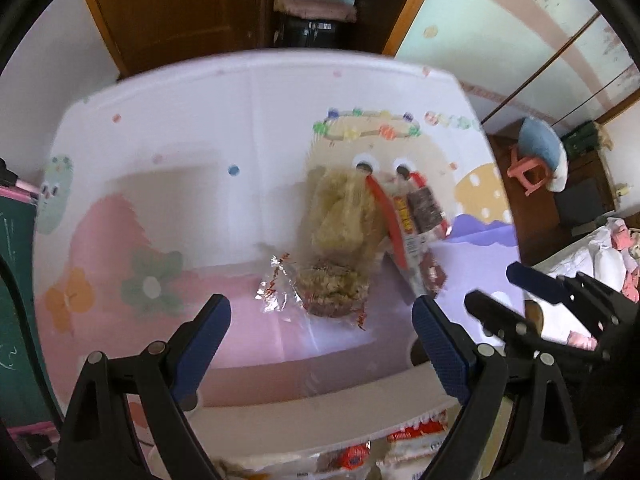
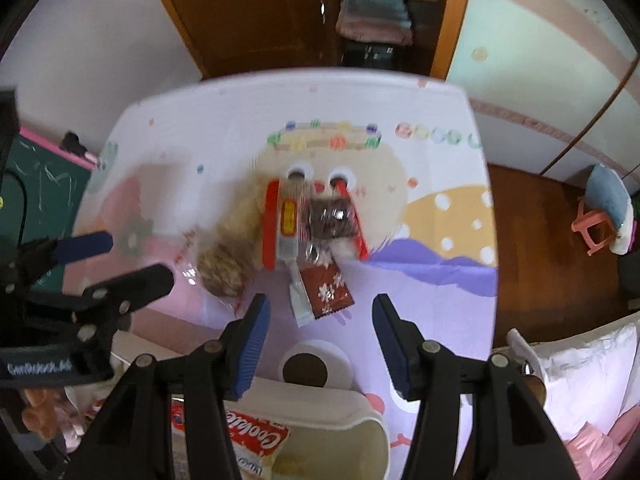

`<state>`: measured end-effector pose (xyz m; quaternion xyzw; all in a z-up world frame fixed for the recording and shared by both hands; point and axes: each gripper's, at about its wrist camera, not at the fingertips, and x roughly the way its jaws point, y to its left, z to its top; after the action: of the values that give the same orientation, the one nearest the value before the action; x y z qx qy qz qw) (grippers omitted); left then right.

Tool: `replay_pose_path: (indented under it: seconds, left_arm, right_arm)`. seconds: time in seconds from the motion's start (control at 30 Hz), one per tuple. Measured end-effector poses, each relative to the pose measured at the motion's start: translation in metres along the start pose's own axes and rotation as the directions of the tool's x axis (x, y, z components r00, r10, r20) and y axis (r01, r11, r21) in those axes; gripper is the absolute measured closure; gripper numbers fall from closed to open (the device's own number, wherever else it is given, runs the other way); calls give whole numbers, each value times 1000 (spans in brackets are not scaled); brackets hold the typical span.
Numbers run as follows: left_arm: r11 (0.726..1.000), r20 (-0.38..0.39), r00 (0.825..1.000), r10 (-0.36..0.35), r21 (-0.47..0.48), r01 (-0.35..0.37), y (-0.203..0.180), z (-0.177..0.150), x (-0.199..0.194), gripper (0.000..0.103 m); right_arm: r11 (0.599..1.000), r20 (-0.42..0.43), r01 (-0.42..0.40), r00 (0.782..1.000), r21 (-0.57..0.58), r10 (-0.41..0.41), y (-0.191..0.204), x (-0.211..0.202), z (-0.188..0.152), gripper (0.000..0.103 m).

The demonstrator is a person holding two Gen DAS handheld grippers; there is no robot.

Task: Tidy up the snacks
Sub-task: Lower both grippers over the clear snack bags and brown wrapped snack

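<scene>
Blurring hides the print on the snack packets (image 1: 352, 248) lying in a heap mid-table on the patterned cloth (image 1: 160, 140); a white basket (image 2: 332, 424) at the near edge is cut off. The heap lies ahead of both tools. The left gripper (image 1: 320, 320) stands released and wide, the right gripper (image 2: 320, 320) parted and empty.

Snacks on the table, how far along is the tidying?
Done: some packets already lie in the cream basket. In hand: nothing; the left gripper and right gripper hang open above the pile. Left: the oat bar, the snowflake packet and the red-edged packs on the table.
</scene>
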<state>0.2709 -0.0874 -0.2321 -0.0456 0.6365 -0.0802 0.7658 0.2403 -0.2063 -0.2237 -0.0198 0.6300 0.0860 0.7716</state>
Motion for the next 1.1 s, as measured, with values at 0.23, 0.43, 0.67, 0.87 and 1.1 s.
replay_pose_path:
  seconds: [0.23,0.43,0.67,0.87,1.1]
  left_arm:
    - [998,-116,993,-17,-56,10,-2,8,52,12]
    - [995,-191,981,-30,-103,10,3,10,80,25]
    - [988,-178,981,-75,-145,49,10,9,83,36]
    - [984,-156,980,-122,-152,98,17,10,77,54]
    - [975,-160,971,-177,-164,151,32,10,75,53]
  right_arm:
    - [1000,-77,-3,997,-19,2,2,29,0,50]
    - [1000,-119,-26,993,-6,25,-2,44,5,50]
    - [999,-162,-37,986,4,37,1,62,12,50]
    - [1000,-198,-22,980,-8,20,12,78,22,50]
    - [998,-223,38,973,-57,-50,28,93,31,50]
